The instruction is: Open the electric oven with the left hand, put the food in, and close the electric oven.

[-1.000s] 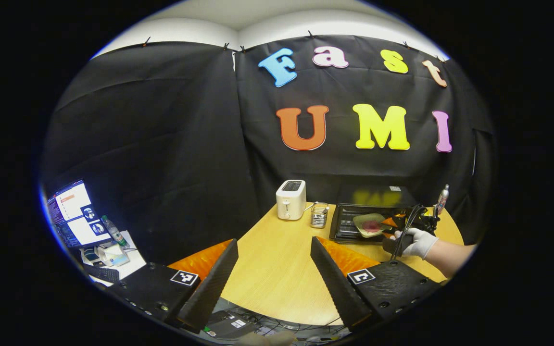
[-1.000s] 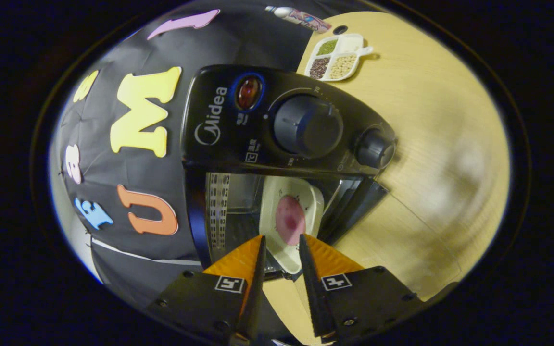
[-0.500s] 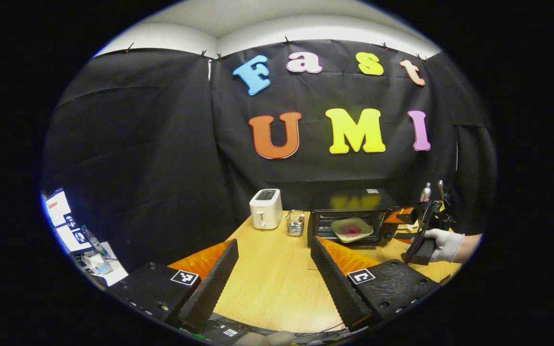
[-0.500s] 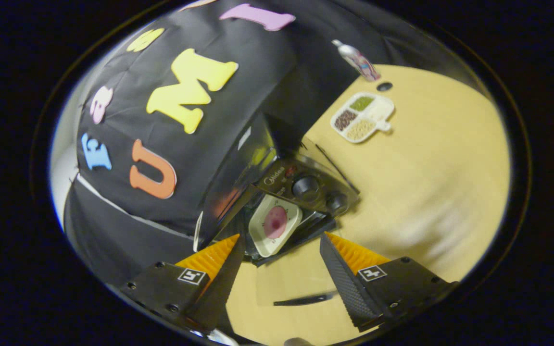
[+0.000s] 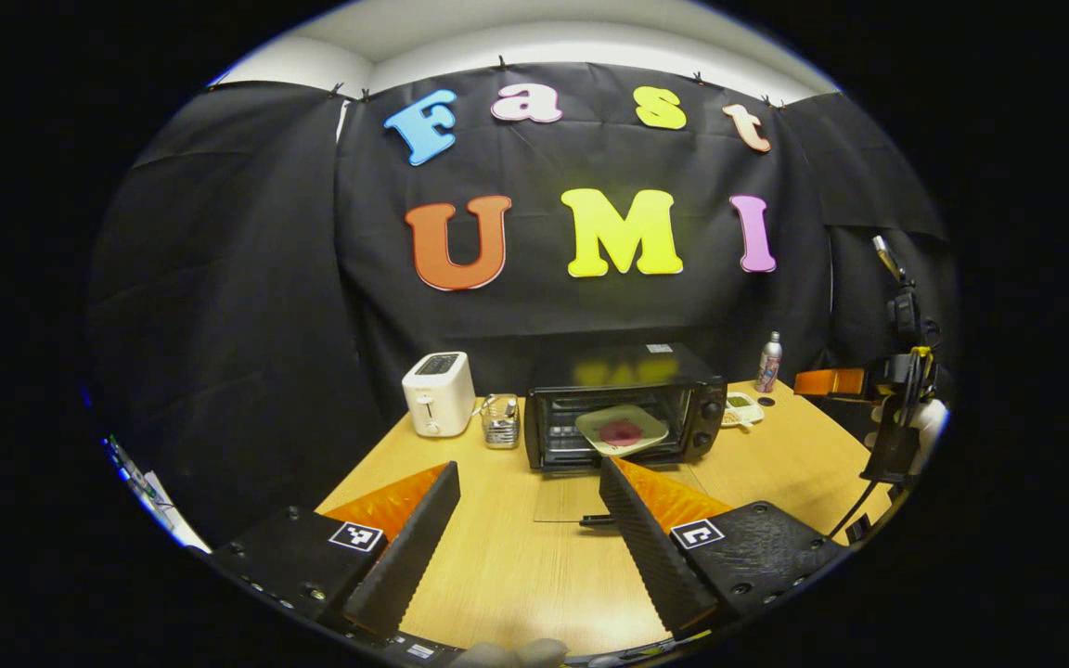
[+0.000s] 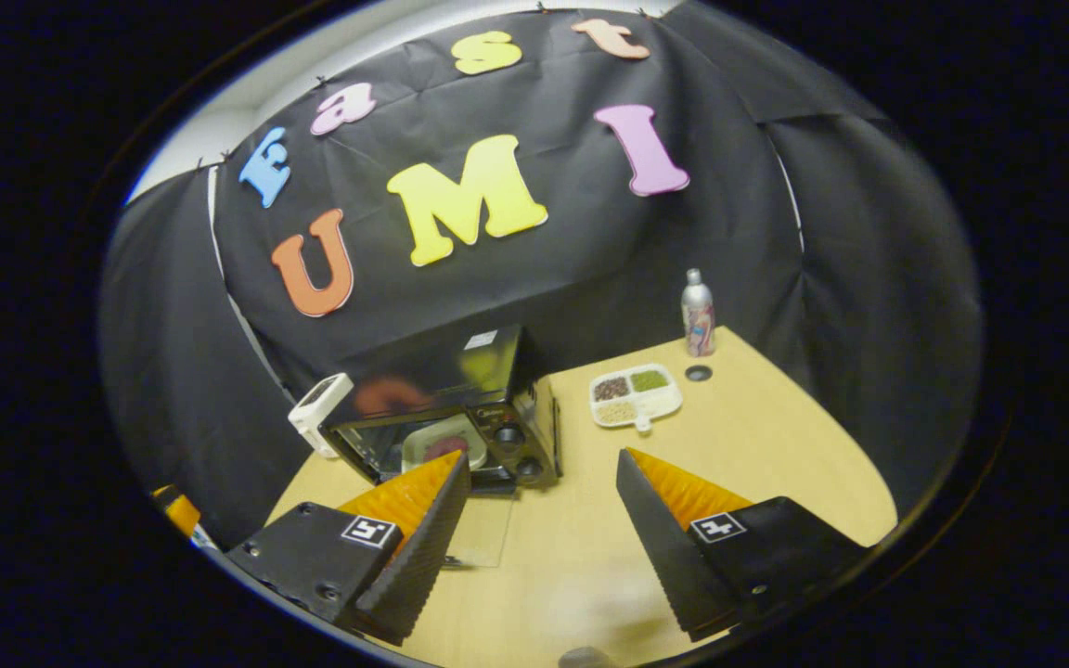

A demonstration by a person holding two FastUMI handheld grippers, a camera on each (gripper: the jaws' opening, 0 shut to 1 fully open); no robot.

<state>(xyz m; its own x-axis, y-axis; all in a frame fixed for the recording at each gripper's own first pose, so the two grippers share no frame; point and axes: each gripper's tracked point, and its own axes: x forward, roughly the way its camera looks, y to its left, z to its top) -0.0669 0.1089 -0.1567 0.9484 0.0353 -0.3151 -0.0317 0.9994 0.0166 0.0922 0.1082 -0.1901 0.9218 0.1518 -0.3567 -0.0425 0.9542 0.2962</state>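
Pale plate with pink food [image 5: 621, 430] sits inside the black electric oven [image 5: 623, 405], mid-frame, glass door [image 5: 595, 497] still down. Both grippers, left [image 5: 527, 529] and right [image 6: 542, 520], spread empty. A sloppy left lift could slam it.

Dim booth, light from overhead I think; ceiling strip at top glows pale in both views. My table [image 5: 516, 547] is the brightest patch, w/ soft short shadows under the toaster [image 5: 439, 394] and oven [image 5: 623, 404]. Oven top [image 6: 442, 371] throws back smeared coloured reflections. Heavy fisheye bend at the edges, wall cloth curves. Centre fairly sharp; rims go soft, and my own fingers [image 6: 674, 529] up close look slightly blurred.
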